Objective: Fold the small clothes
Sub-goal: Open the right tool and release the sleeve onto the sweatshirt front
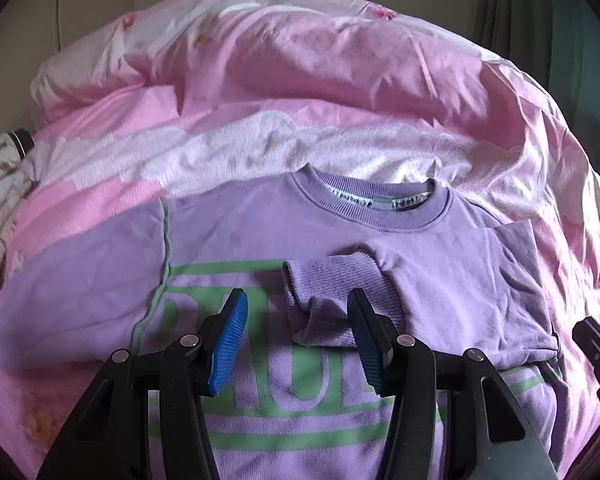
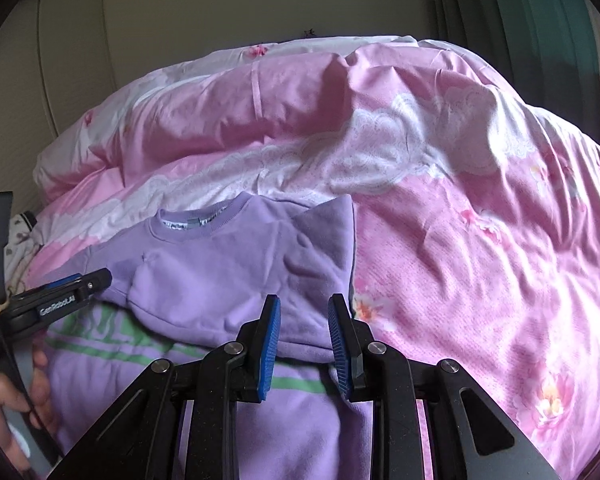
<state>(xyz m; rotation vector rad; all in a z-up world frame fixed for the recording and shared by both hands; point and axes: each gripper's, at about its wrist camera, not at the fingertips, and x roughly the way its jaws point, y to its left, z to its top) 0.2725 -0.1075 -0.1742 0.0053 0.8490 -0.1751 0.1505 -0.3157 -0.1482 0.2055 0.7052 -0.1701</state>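
Covering sweatshirt (image 1: 260,232) print: folded sleeve (image 1: 440,280)

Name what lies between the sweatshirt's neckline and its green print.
In the left wrist view, the folded-over sleeve, with its ribbed cuff, lies across the sweatshirt between the neckline and the green print.

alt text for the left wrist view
A lilac sweatshirt with green print lies flat on a pink duvet, one sleeve folded across its chest. The left gripper hovers open over the sleeve's cuff.
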